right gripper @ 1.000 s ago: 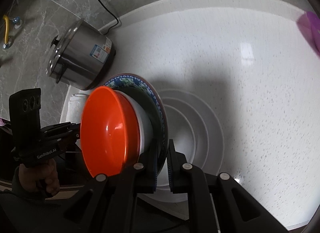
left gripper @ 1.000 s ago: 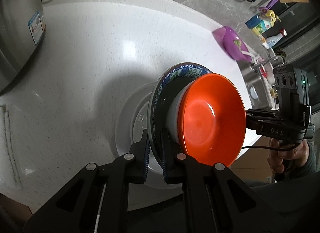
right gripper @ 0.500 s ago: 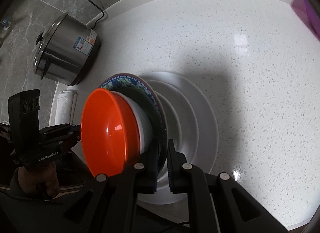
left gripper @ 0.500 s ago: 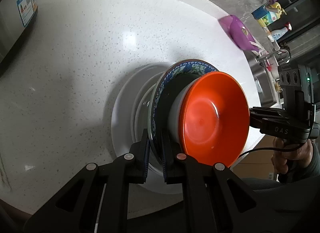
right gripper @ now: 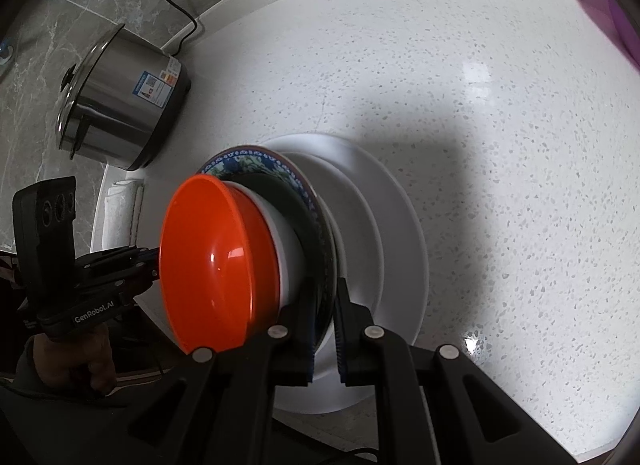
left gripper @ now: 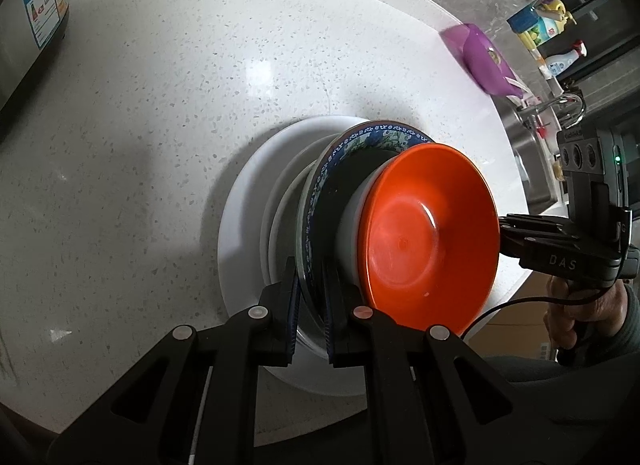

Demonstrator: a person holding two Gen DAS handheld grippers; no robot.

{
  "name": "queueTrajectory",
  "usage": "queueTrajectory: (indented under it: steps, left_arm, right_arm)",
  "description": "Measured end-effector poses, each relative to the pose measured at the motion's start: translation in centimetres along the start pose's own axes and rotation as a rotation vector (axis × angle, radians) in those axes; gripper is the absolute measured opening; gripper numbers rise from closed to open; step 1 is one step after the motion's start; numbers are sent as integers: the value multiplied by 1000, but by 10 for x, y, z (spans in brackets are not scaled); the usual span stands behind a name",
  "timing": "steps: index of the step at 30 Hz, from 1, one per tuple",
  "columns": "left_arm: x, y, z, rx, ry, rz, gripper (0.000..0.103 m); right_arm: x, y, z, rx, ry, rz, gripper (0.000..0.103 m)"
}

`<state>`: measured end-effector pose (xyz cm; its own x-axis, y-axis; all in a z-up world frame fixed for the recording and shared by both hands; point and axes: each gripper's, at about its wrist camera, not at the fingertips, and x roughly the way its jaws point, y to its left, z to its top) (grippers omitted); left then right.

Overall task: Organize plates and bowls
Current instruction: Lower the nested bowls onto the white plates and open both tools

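Both tongs are clamped on the rim of the blue-patterned plate (left gripper: 320,193): left tongs (left gripper: 311,317) on one edge, right tongs (right gripper: 325,329) opposite. An orange bowl (left gripper: 428,241) nested on a white bowl (left gripper: 352,221) rides on the plate. White plates (right gripper: 384,233) lie just beyond on the table (left gripper: 160,125), partly hidden; whether the stack touches them is unclear.

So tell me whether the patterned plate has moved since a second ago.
Yes. The patterned plate, carrying the orange bowl, has come down toward the white plates, which look larger and closer beneath it.
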<state>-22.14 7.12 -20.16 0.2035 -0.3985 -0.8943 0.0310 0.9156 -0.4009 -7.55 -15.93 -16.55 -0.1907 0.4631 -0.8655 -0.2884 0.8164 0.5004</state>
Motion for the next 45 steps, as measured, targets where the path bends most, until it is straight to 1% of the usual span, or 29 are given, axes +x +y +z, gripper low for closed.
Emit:
queueTrajectory:
  steps: [5,8,11,13,16,17,18,19,20,21,22,23,24,25,26,27,29,31,32,34,36,37,40,41,42,43,45]
  left_arm:
    - [1,-2,0,-9,-6,-8,8]
    - [-1,2,-1,-11,-11,-14,8]
    - [0,6,-3,-15,-13,-16,11]
    - [1,7,-3,-20,-16,-17,15]
    - [1,7,-4,-24,-21,-26,16]
    - [0,7,-5,-22,-27,-25,16]
    - [-1,7,-6,-20,-33,-21,16]
    - [-4,6,-7,-13,-44,-10,23]
    - [-7,5,-7,-10,-57,16,30]
    - [-9,8,-7,-11,-66,34,49]
    - [-14,10,-7,-19,-86,50,63]
    - [-20,14,-8,-33,-110,31,69]
    - [-26,17,-8,-46,-128,18,78]
    - [-30,18,-8,-52,-142,12,91]
    - [-35,17,-9,-48,-163,12,97]
    - [-39,15,-9,-43,-174,13,100]
    - [-46,8,-12,-34,-213,21,100]
    - [-49,0,-16,-32,-235,54,103]
    - [-50,-5,-19,-35,-247,78,103]
    - [-53,-16,-26,-39,-274,101,103]
    - [-54,-27,-34,-41,-279,123,103]
    - [-55,-33,-39,-41,-277,146,103]
    - [-66,-50,-56,-66,-293,306,102]
    - [-68,-55,-59,-73,-302,334,102]
    - [-73,-62,-65,-91,-320,381,102]
    - [-78,-67,-70,-101,-338,395,102]
    - [-91,-73,-80,-115,-393,397,102]
  right_arm:
    - [1,-1,0,-11,-3,-20,11]
    - [0,-1,0,-16,-7,-25,12]
    - [0,-1,-1,-20,-15,-26,13]
    - [0,0,-2,-21,-22,-29,13]
    - [0,3,-3,-16,-32,-40,13]
    - [0,3,-4,-15,-37,-48,14]
    - [-1,3,-4,-12,-41,-55,19]
    - [-2,2,-5,-6,-45,-60,24]
    - [-4,1,-6,1,-51,-62,26]
    - [-7,0,-7,9,-61,-69,30]
    - [-10,-2,-8,15,-70,-75,32]
    - [-13,-3,-9,22,-79,-82,36]
    - [-18,-4,-11,29,-90,-90,42]
    - [-22,-5,-13,36,-100,-96,50]
    - [-26,-6,-14,44,-113,-100,55]
    - [-32,-6,-16,51,-129,-101,61]
    - [-41,-6,-20,58,-155,-114,69]
    - [-51,-5,-25,58,-190,-130,85]
    - [-55,-4,-27,55,-205,-134,87]
    - [-61,-2,-30,49,-214,-139,88]
    - [-66,0,-33,44,-232,-137,89]
    - [-68,1,-35,40,-249,-129,89]
    - [-78,5,-41,41,-308,-98,89]
    - [-80,9,-41,41,-325,-88,90]
    - [-84,12,-44,39,-349,-76,91]
    - [-87,16,-47,32,-367,-65,91]
    - [-91,25,-51,18,-389,-55,91]
